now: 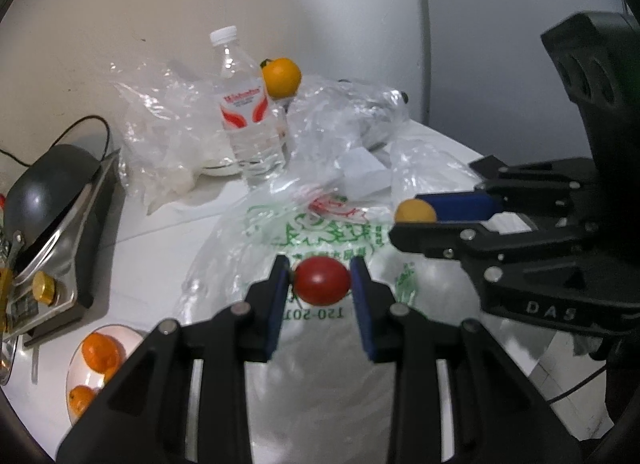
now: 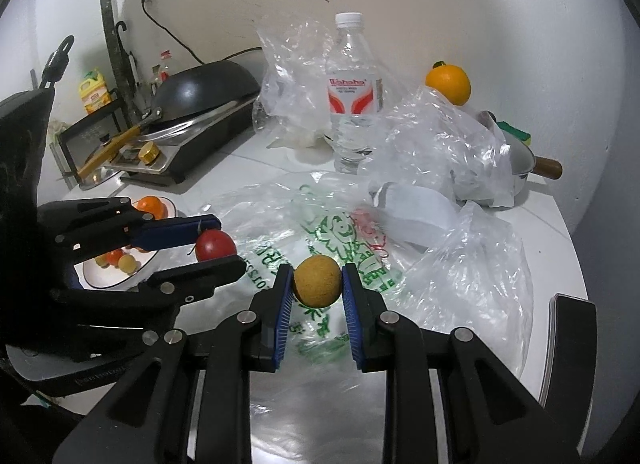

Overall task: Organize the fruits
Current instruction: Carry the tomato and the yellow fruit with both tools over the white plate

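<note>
My left gripper (image 1: pixel 321 279) is shut on a red tomato (image 1: pixel 322 281), held above a clear plastic bag (image 1: pixel 320 232) with green print. My right gripper (image 2: pixel 317 282) is shut on a small yellow-brown round fruit (image 2: pixel 317 282) over the same bag (image 2: pixel 340 232). Each gripper shows in the other's view: the right gripper (image 1: pixel 416 213) with its yellow fruit (image 1: pixel 414 211) at right, the left gripper (image 2: pixel 216 245) with the tomato (image 2: pixel 214 245) at left. A white plate (image 2: pixel 158 260) at left holds oranges (image 2: pixel 152 204) and several small fruits. In the left wrist view the plate (image 1: pixel 76 364) with oranges (image 1: pixel 100 351) lies low left.
A water bottle (image 2: pixel 352 96) stands at the back among crumpled clear bags (image 2: pixel 440 136). An orange (image 2: pixel 448 84) rests high on the bags by the wall. A stove with a black wok (image 2: pixel 208 92) is at the left. A pot with a wooden handle (image 2: pixel 546 168) sits at the right.
</note>
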Available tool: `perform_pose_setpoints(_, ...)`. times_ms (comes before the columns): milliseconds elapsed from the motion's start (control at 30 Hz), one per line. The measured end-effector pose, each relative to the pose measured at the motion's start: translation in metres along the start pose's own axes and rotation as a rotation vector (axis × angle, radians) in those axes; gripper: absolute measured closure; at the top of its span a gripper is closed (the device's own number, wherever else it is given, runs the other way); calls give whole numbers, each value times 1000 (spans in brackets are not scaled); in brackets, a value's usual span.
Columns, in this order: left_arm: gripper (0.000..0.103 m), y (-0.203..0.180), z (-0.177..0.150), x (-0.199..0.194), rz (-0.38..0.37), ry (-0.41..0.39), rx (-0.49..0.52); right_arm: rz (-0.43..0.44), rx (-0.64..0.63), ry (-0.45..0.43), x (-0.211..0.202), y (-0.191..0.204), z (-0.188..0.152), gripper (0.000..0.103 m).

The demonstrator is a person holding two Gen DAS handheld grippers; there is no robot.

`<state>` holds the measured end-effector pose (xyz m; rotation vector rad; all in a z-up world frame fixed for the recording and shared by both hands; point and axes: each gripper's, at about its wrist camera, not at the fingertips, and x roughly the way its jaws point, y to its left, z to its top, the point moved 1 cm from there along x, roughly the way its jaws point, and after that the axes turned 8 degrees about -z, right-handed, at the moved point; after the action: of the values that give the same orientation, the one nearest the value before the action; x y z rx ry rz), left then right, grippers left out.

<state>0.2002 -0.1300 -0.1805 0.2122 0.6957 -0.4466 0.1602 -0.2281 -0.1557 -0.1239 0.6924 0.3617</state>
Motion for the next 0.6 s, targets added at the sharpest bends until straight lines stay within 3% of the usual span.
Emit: perform_pose_setpoints(600,71,-1,-22,-45,-5,-36,-12,-10,-40,-19,-30,37,-5,77)
